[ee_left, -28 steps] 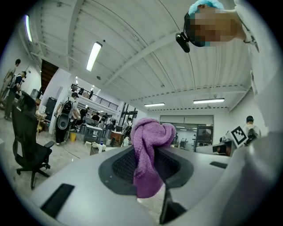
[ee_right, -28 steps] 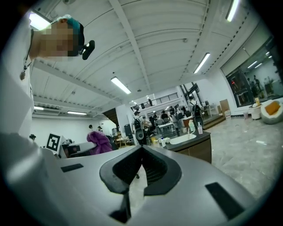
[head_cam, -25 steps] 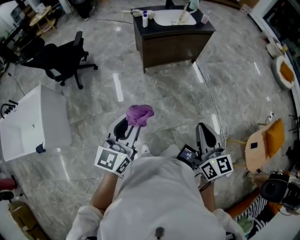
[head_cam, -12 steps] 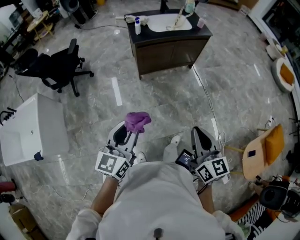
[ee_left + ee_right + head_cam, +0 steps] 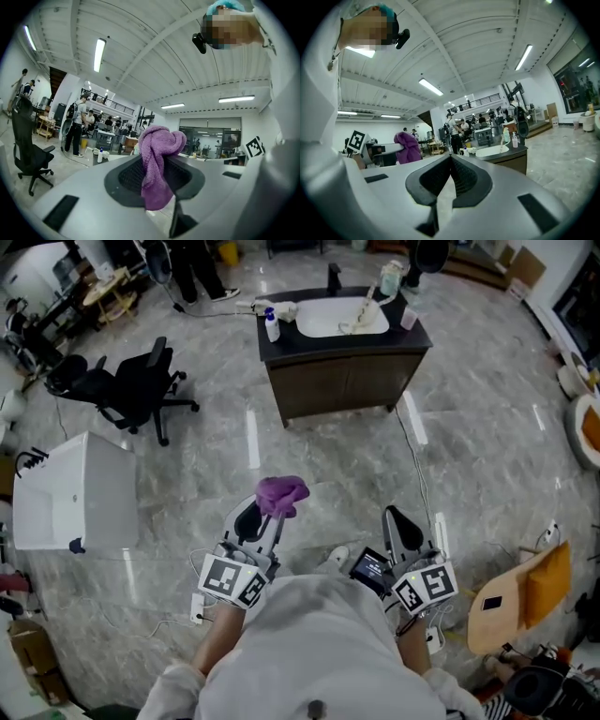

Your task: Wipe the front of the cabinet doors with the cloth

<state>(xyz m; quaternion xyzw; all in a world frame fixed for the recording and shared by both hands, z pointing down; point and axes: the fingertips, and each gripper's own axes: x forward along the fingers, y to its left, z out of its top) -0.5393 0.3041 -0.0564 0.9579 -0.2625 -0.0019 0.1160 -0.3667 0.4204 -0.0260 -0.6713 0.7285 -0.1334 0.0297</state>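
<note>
- Left gripper held close before torso, jaws clamped on purple cloth.
- Cloth bunched and pinched partway along: top lobe raised above jaw tips, tail hung below.
- Right gripper held alongside, jaws pressed together, nothing between them.
- Step judged: approach, cloth carried, wiping not yet begun.
- Marble floor seen between grippers and target.
- Dark vanity cabinet well ahead, doors closed, cloth well apart from them.
- Next: gap to be closed, cloth to be pressed flat on door front.

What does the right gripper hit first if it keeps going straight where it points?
Nothing near: open floor lies ahead of the right gripper, jaws shut and empty. Farther on, the line seems to reach the sink cabinet, though depth is unclear.
</note>
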